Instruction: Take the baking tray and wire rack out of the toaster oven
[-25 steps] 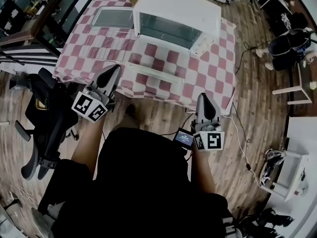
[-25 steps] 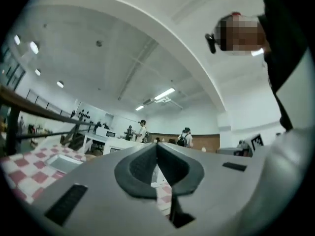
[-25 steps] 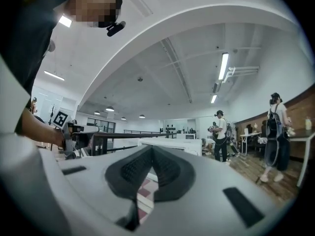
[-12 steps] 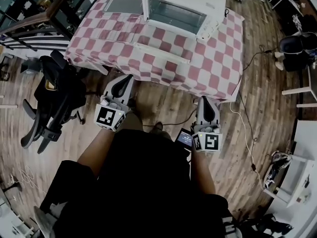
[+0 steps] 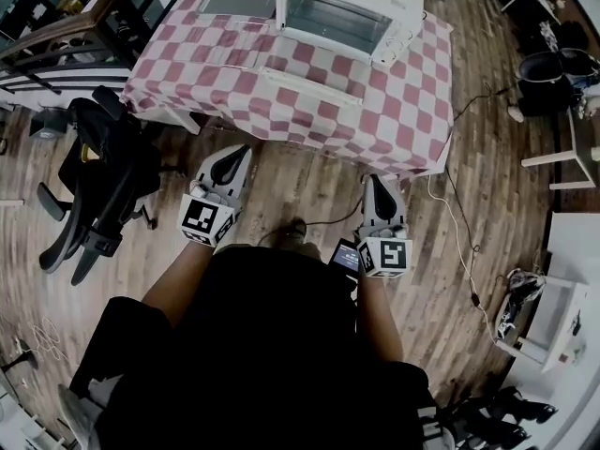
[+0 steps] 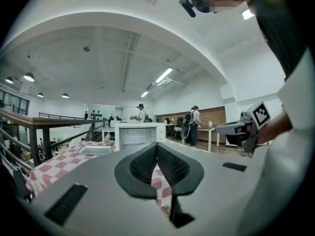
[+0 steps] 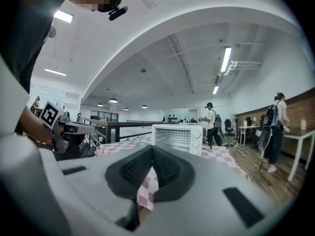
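The white toaster oven (image 5: 342,7) stands at the far side of the checked table (image 5: 394,111), its front open toward me. The metal baking tray (image 5: 239,1) lies on the cloth to the oven's left. A thin pale frame, apparently the wire rack (image 5: 302,84), lies on the cloth in front of the oven. My left gripper (image 5: 239,154) and right gripper (image 5: 374,184) hang over the wooden floor, well short of the table edge. Both are shut with nothing held. The left gripper view shows the oven (image 6: 140,134) and tray (image 6: 93,150) far beyond the closed pads.
A black office chair (image 5: 103,186) stands at the left, near the table's corner. A cable (image 5: 455,242) runs across the floor on the right. White stools and bags sit at the right edge. People stand in the background of both gripper views.
The table and oven have slid farther up and away in the head view. Both grippers have drawn back from the table edge, over the floor. Both stay shut.
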